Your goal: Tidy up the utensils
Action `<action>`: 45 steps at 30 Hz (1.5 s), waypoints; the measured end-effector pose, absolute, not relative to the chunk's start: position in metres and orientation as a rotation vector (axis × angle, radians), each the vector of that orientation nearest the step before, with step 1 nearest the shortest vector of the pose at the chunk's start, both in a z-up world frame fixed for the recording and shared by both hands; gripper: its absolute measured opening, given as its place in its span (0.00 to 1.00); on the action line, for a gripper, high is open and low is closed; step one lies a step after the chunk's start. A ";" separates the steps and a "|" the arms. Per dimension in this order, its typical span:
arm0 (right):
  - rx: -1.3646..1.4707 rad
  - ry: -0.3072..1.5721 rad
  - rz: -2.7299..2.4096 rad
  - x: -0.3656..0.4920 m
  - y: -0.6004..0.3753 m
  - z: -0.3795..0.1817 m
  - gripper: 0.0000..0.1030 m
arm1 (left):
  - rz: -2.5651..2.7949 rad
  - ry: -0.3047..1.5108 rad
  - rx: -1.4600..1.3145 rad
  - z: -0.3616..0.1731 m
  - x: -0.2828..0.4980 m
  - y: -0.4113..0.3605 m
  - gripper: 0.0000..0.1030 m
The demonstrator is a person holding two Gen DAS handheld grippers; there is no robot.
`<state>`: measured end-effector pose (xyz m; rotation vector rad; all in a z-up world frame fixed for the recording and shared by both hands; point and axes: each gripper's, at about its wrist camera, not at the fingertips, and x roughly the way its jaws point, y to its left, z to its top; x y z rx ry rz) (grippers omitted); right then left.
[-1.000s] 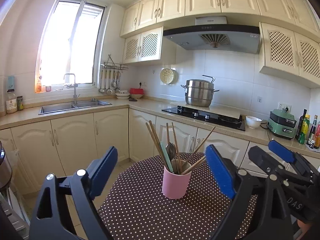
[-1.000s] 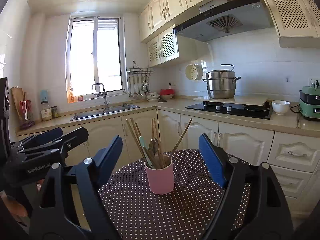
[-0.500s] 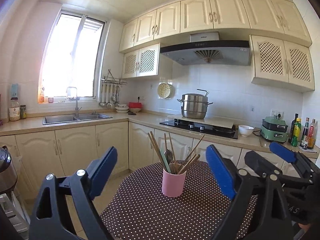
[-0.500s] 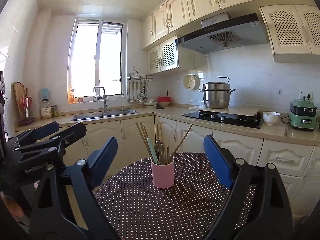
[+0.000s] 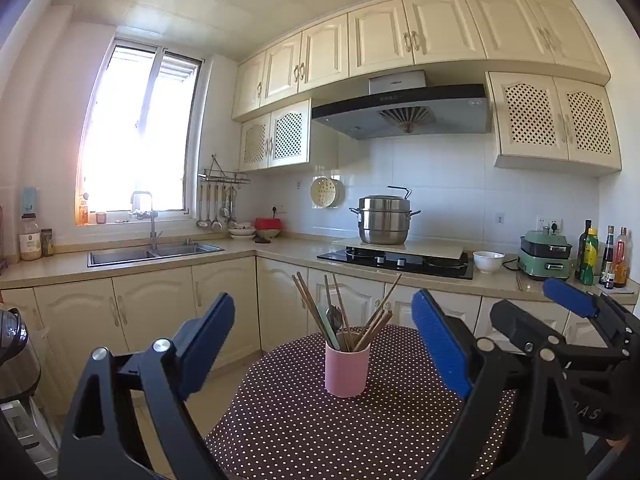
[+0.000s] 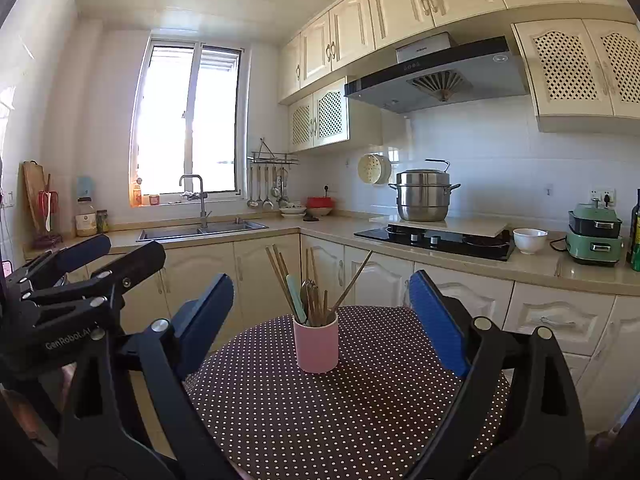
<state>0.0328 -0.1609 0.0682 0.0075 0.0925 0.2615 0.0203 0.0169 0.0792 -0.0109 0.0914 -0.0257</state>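
Note:
A pink cup [image 5: 347,370] [image 6: 316,346] stands upright on a round table with a brown dotted cloth [image 5: 300,432] [image 6: 360,420]. Wooden chopsticks [image 5: 310,308] [image 6: 278,272], a metal spoon [image 5: 334,316] and a teal-handled utensil [image 6: 297,298] stick up out of it. My left gripper [image 5: 322,298] is held level before the cup, open and empty, well short of it. My right gripper [image 6: 320,280] does the same beside it, open with nothing between its blue pads. Each gripper shows at the edge of the other's view [image 5: 528,304] [image 6: 128,246].
Cream base cabinets [image 6: 552,320] and a counter run behind the table. On the counter are a sink [image 5: 152,254], a black hob with a steel pot [image 5: 384,220], a white bowl [image 5: 488,261], a green appliance [image 5: 546,254] and bottles [image 5: 590,256]. A dark appliance [image 5: 16,352] stands at the left.
Both grippers have drawn back from the cup, which now looks smaller and farther away. The right gripper's jaws stand a little wider than a second ago.

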 end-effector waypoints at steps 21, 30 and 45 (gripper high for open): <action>0.022 0.102 0.271 0.029 -0.164 0.066 0.86 | -0.025 0.064 0.020 0.074 0.016 0.010 0.86; 0.025 0.108 0.270 0.030 -0.166 0.064 0.86 | -0.032 0.071 0.021 0.073 0.019 0.008 0.86; 0.044 0.127 0.285 0.034 -0.167 0.060 0.86 | -0.036 0.088 0.028 0.070 0.026 0.007 0.86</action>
